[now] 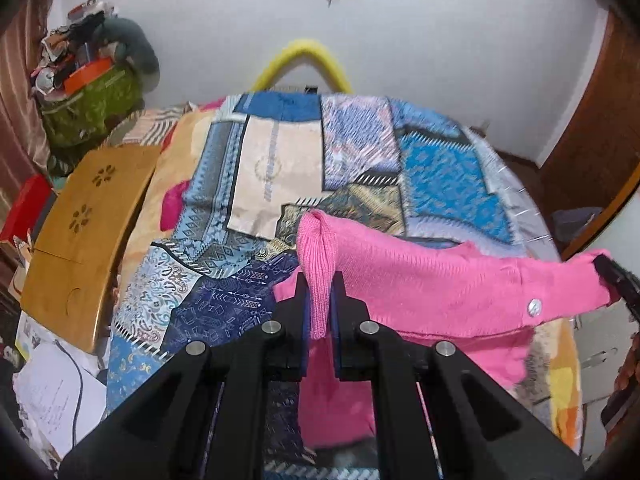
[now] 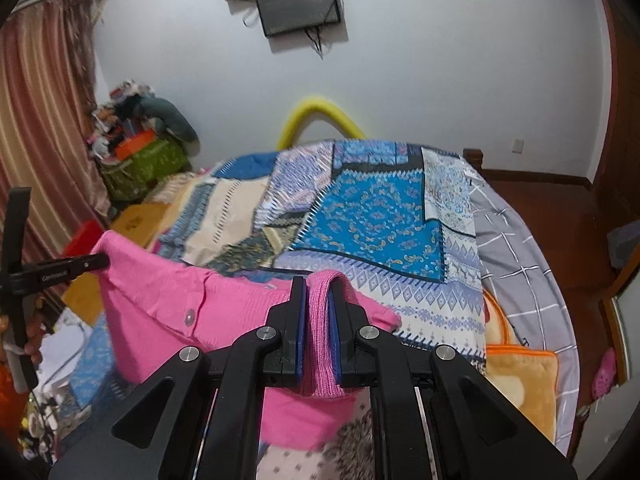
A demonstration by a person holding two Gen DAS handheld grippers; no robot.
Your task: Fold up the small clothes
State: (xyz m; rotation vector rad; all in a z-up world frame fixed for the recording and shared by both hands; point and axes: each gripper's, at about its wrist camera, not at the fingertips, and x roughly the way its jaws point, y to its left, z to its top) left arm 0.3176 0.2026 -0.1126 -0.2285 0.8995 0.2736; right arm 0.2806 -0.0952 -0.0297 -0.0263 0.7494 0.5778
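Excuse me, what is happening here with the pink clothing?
A person holds a pink knitted top up above the patchwork bedspread, one gripper at each end. The left gripper and the right gripper are each shut on a bunched edge. The top hangs spread between them, not yet folded.

Left tool, right tool: both clamped.

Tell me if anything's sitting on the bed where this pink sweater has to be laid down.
Nothing visible blocks it. The pink sweater hangs from both grippers above the patchwork bedspread, which lies bare ahead; the wooden lap tray sits off to the left.
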